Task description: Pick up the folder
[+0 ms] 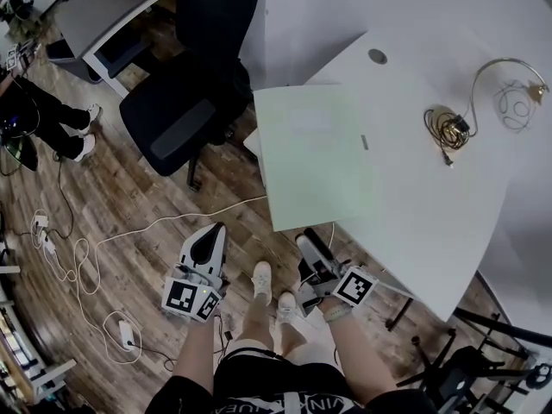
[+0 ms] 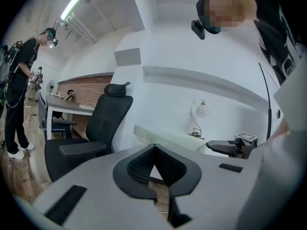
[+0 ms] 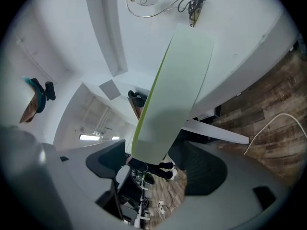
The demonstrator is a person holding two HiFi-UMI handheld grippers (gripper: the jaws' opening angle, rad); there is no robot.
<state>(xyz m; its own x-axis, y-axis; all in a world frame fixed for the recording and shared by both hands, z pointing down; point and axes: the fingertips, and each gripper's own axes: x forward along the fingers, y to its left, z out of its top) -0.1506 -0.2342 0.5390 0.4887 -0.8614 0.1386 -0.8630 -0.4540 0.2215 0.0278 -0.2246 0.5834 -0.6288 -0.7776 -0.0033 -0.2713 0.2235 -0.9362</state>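
Worktop (image 1: 431, 214), white and broad, fills the right and upper part of the head view, with a black office chair (image 1: 185, 102) standing against its left side in the upper left of the frame. The pale green folder (image 1: 315, 153) lies flat on the worktop at the centre of the frame, and its near corner juts out past the edge over the wooden floor (image 1: 129, 231).

At lower centre, the right gripper (image 1: 307, 241) points level at that overhanging edge with its jaws spread wide and nothing clamped. In the right gripper view the folder's end reaches down into the gap, one jaw on each face of the sheet and neither pad touching it. At lower left, the left gripper (image 1: 214, 231) has its jaws closed together on nothing and sits well apart from the folder.

The step in hand looks like the approach to the first grasp. It should go best if the right gripper stays level with the sheet, slides further onto the overhang so the pads cover more than the bare corner, and closes fully before any lift. The folder looks thin and may sag or swing from a corner hold, so a slow, flat lift seems wise.
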